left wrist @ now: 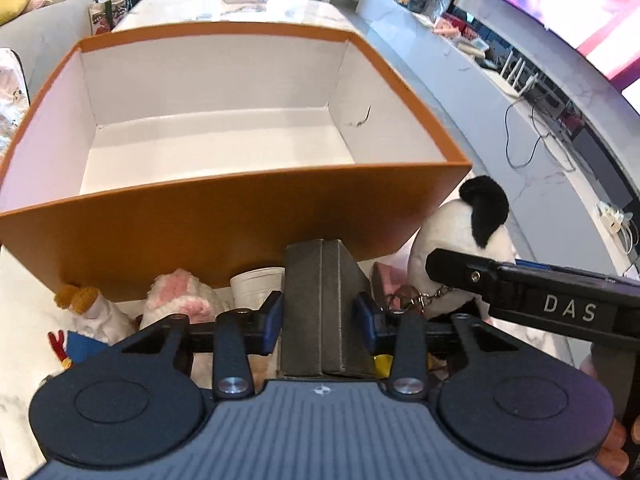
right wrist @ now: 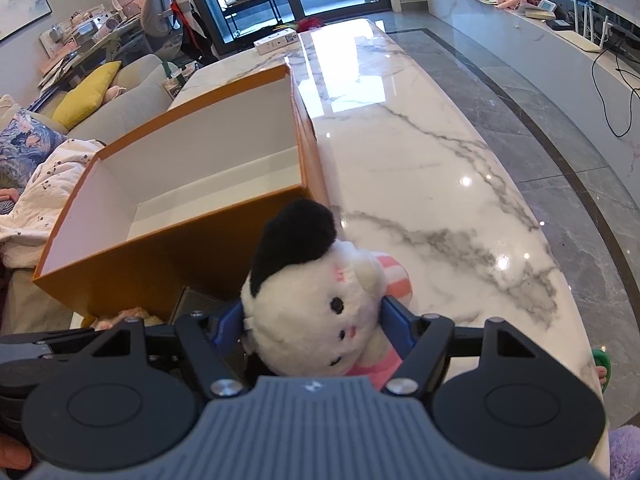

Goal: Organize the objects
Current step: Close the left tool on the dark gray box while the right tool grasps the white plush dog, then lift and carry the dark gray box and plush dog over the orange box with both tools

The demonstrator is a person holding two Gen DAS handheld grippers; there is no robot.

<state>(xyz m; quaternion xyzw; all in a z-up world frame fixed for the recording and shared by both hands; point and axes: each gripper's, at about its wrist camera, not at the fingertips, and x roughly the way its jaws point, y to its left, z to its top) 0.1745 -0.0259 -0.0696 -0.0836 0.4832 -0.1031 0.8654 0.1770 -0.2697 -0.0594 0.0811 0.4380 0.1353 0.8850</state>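
An open orange box (left wrist: 224,216) with a white, empty inside stands on the marble table; it also shows in the right wrist view (right wrist: 160,256). My left gripper (left wrist: 320,316) is shut on a small grey box (left wrist: 322,300), held just in front of the orange box's near wall. My right gripper (right wrist: 316,324) is shut on a white plush dog with black ears (right wrist: 316,304), beside the box's right front corner. The plush (left wrist: 468,236) and the right gripper's finger (left wrist: 520,292) also show in the left wrist view.
Below the left gripper lie a pink-white plush (left wrist: 180,296), a duck toy (left wrist: 88,312) and a white cup (left wrist: 256,284). The marble table (right wrist: 420,160) stretches far ahead, with a white carton (right wrist: 276,42) at its end. A sofa (right wrist: 132,84) is left.
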